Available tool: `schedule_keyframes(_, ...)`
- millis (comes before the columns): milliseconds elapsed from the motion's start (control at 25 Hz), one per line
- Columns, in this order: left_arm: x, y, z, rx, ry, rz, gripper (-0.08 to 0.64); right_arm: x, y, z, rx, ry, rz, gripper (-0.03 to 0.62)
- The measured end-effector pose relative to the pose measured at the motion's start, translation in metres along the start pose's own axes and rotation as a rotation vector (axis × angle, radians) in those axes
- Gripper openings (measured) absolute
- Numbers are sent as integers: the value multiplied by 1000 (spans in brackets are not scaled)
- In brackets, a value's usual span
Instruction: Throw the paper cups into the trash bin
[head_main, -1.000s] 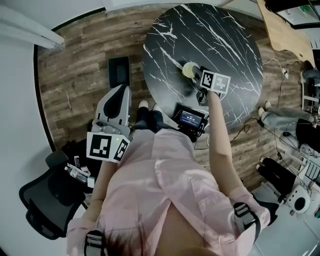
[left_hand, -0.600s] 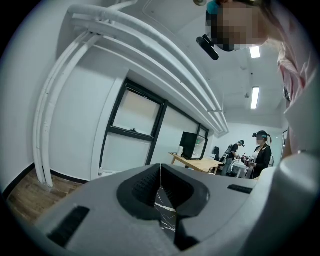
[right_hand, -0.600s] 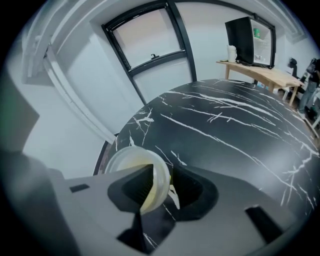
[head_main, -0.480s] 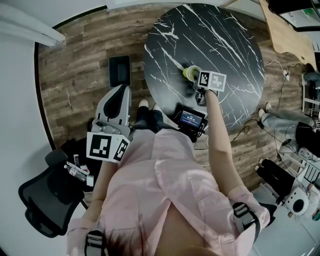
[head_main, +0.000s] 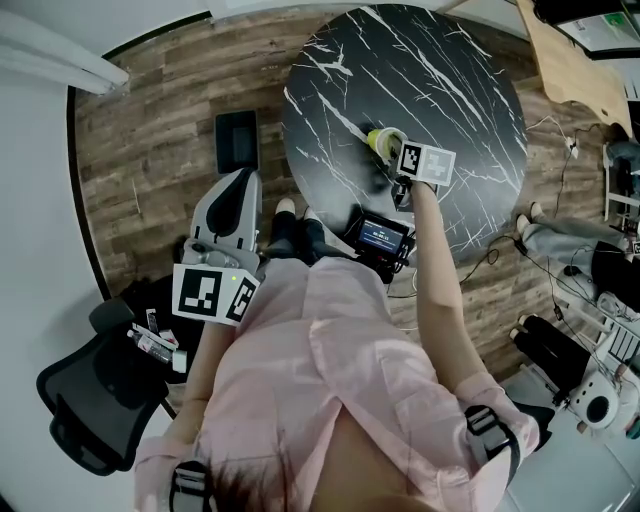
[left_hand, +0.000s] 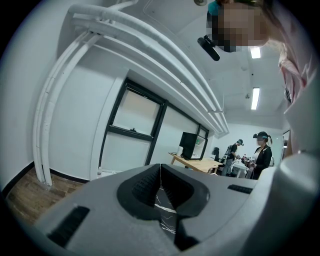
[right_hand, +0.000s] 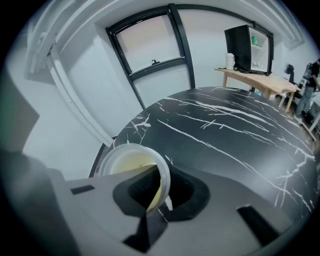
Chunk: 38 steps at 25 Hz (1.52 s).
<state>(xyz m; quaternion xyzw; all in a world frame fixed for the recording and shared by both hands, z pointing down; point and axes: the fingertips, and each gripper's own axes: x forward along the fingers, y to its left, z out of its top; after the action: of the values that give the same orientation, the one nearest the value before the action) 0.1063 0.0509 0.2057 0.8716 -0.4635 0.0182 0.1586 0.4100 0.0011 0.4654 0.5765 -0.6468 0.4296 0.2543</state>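
Note:
A pale paper cup (head_main: 381, 140) stands on the round black marble table (head_main: 450, 80), near its front edge. My right gripper (head_main: 391, 153) reaches down to it from the near side. In the right gripper view its jaws have just been closing, and they now pinch the cup's (right_hand: 131, 164) near wall and rim, so the right gripper (right_hand: 157, 194) is shut on the cup. My left gripper (head_main: 241, 180) hangs over the floor left of the table. In the left gripper view the left gripper (left_hand: 160, 172) is shut with nothing in it.
A dark rectangular container (head_main: 237, 140) stands on the wood floor left of the table. A black office chair (head_main: 85, 410) is at the lower left. A small screen device (head_main: 380, 237) sits by the table's near edge. A wooden desk (head_main: 570, 60) is at the far right, with people (left_hand: 262, 155) near it.
The right gripper has shifted slightly at the cup and its fingers now sit against the rim. The left gripper has not moved.

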Motion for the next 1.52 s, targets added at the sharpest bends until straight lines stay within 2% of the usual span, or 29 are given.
schedule_keyframes(640,-9,-15,-1,9,-14,-24,15,-43,5,22,10,-217,11,49)
schedule_keyframes(1240,-24,-17,3,27,-35,-38,15,-125,49,54,61,-566,38,49)
schedule_keyframes(1520,-26,-21,5,40,-43,-59,15,-171,75,64,35,-720,69,49)
